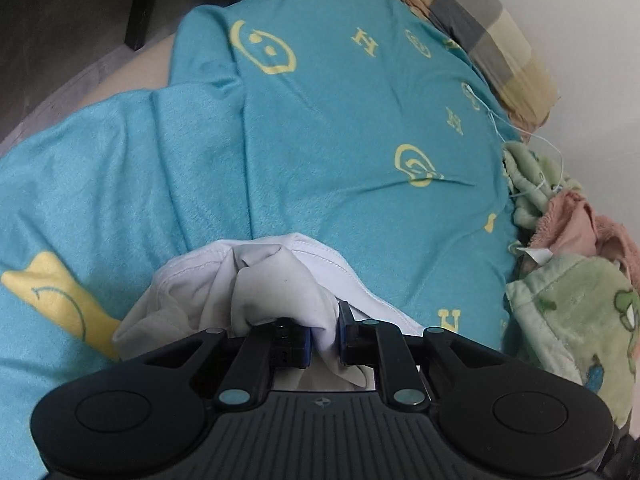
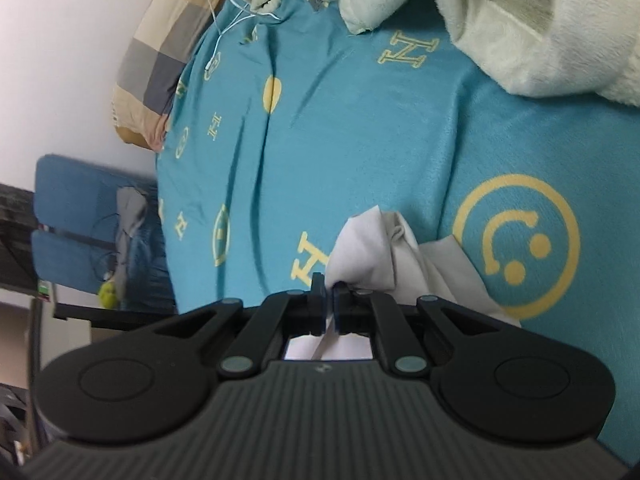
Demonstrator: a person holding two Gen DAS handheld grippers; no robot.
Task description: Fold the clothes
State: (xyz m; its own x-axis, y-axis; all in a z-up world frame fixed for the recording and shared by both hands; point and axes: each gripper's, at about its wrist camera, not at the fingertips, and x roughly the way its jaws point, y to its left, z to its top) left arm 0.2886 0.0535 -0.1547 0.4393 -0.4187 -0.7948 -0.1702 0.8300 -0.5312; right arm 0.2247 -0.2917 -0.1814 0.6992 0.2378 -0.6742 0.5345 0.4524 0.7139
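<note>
A white garment (image 1: 256, 280) lies bunched on a teal blanket with yellow smiley prints (image 1: 340, 120). My left gripper (image 1: 325, 334) is shut on a thick fold of the white garment, which bulges up between and over the jaws. In the right wrist view my right gripper (image 2: 329, 288) is shut on another part of the white garment (image 2: 372, 248), a thin pinched edge, held just above the teal blanket (image 2: 360, 120). Most of the garment is hidden under the grippers.
A pale green plush blanket (image 1: 572, 320) and pink cloth (image 1: 580, 220) are heaped at the right; the plush blanket also shows in the right wrist view (image 2: 520, 20). A checked pillow (image 1: 492, 32) lies against the wall. A thin white cable (image 2: 224, 28) trails by it. A blue chair (image 2: 76, 216) stands beside the bed.
</note>
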